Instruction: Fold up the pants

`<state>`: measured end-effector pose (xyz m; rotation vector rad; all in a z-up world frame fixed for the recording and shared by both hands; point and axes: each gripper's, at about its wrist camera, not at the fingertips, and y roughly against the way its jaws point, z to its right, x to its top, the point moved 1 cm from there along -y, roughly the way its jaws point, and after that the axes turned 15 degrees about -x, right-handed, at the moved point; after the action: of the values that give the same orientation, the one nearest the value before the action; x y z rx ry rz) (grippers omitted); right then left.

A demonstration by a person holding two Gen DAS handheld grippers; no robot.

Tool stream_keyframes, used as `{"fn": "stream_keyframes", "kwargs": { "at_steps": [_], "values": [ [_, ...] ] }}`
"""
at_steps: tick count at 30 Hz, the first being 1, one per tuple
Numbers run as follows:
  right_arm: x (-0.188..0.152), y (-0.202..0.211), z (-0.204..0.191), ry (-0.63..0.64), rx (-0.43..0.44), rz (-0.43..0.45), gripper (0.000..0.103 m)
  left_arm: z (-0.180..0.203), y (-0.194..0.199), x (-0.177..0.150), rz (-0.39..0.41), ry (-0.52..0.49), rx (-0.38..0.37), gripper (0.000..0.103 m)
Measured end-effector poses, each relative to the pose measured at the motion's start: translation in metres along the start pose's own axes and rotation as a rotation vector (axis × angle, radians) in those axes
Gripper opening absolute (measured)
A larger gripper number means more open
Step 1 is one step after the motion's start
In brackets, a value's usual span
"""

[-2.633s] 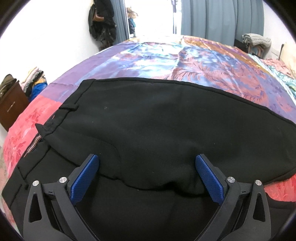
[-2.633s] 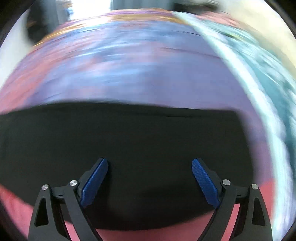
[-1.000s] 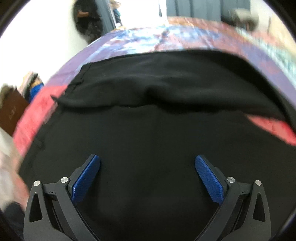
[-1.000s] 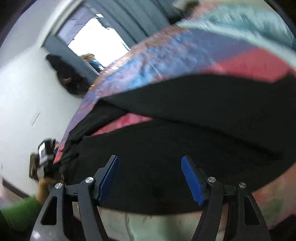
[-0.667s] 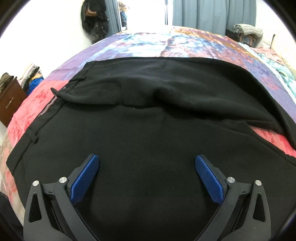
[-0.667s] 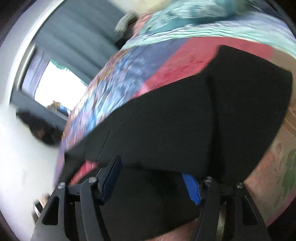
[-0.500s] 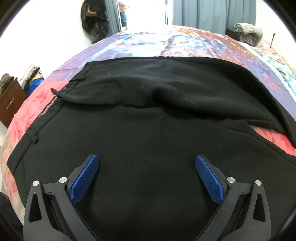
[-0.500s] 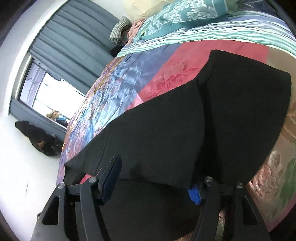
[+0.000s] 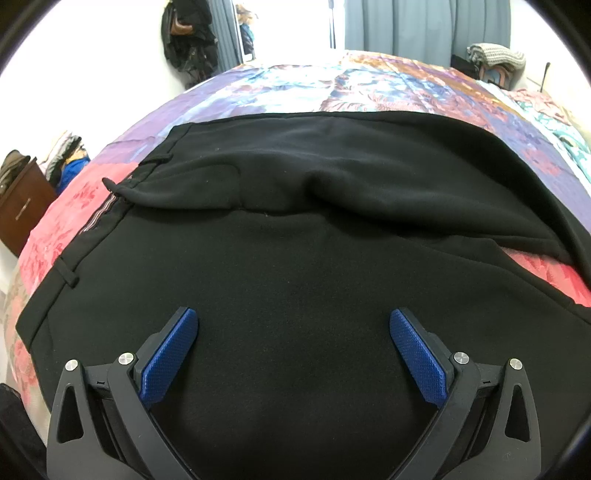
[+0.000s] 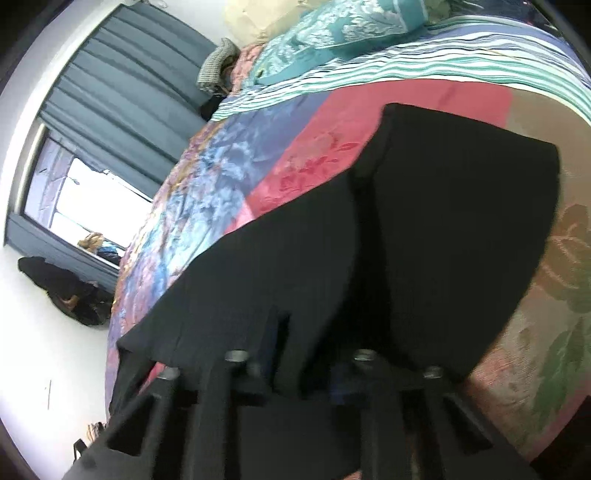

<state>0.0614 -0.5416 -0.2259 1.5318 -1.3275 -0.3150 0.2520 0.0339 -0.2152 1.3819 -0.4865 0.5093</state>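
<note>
Black pants (image 9: 295,258) lie spread across a patchwork bedspread (image 9: 369,85), waistband to the left, with the far half rumpled in a fold over the near half. My left gripper (image 9: 293,347) hovers open just above the seat area, nothing between its blue pads. In the right wrist view the two leg ends of the pants (image 10: 461,240) lie side by side on the bedspread (image 10: 314,147). My right gripper (image 10: 295,365) is closing on the near edge of a leg. Black cloth bunches between its fingers and hides most of the pads.
A brown dresser (image 9: 22,206) with piled clothes stands left of the bed. Dark garments (image 9: 188,40) hang on the far wall beside grey curtains (image 9: 424,26). A teal pillow (image 10: 343,33) and striped sheet lie at the bed's head. A window (image 10: 85,195) is at the left.
My right gripper swung and rolled along the legs to their ends, and its jaws narrowed from wide apart onto the cloth. The left gripper has stayed still and open.
</note>
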Motion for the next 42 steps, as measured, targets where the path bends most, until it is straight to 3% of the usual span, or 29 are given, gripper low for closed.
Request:
{"fn": "stream_keyframes", "kwargs": {
  "at_steps": [5,8,10,14,17,19,22,25,27,28,29,30,34,36,38,40,42],
  "values": [
    [0.004,0.017,-0.012,0.067,-0.006,0.065,0.018,0.001,0.002,0.001,-0.009,-0.001,0.015,0.103],
    [0.007,0.039,-0.024,0.126,0.025,0.125,0.018,0.004,0.004,0.011,-0.103,0.032,0.019,0.102],
    [0.008,0.055,-0.029,0.169,0.042,0.162,0.018,0.008,0.003,0.03,-0.193,0.069,-0.064,0.102],
    [0.008,0.072,-0.031,0.186,0.078,0.179,0.018,0.026,0.001,0.084,-0.178,0.133,-0.235,0.102],
    [0.008,0.087,-0.037,0.196,0.095,0.202,0.018,0.044,-0.028,0.123,-0.257,0.216,-0.397,0.102],
    [0.007,0.1,-0.043,0.217,0.108,0.228,0.018,0.05,-0.053,0.14,-0.294,0.311,-0.458,0.102],
    [0.006,0.122,-0.052,0.257,0.147,0.26,0.018,0.057,-0.09,0.156,-0.352,0.44,-0.489,0.102],
    [0.003,0.148,-0.057,0.303,0.183,0.291,0.018,0.056,-0.107,0.159,-0.321,0.528,-0.471,0.101],
    [0.002,0.163,-0.057,0.315,0.207,0.296,0.018,0.051,-0.112,0.158,-0.299,0.581,-0.465,0.092],
    [0.001,0.17,-0.056,0.322,0.22,0.296,0.018,0.049,-0.114,0.156,-0.293,0.596,-0.456,0.063],
    [0.002,0.175,-0.056,0.329,0.224,0.297,0.018,0.047,-0.115,0.156,-0.294,0.604,-0.453,0.02],
    [0.003,0.18,-0.055,0.335,0.222,0.297,0.017,0.04,-0.113,0.153,-0.286,0.626,-0.469,0.007],
    [0.019,0.163,-0.051,0.338,0.178,0.242,0.017,0.024,-0.073,0.158,-0.173,0.637,-0.517,0.006],
    [0.037,0.148,-0.056,0.331,0.18,0.212,0.017,0.024,-0.02,0.171,-0.09,0.56,-0.565,0.006],
    [0.061,0.148,-0.07,0.332,0.228,0.224,0.016,0.024,0.045,0.176,0.021,0.456,-0.558,0.006],
    [0.082,0.152,-0.082,0.336,0.285,0.227,0.016,0.02,0.112,0.162,0.126,0.371,-0.533,0.007],
    [0.1,0.146,-0.083,0.329,0.316,0.175,0.016,0.01,0.162,0.122,0.178,0.353,-0.497,0.009]
  ]
}}
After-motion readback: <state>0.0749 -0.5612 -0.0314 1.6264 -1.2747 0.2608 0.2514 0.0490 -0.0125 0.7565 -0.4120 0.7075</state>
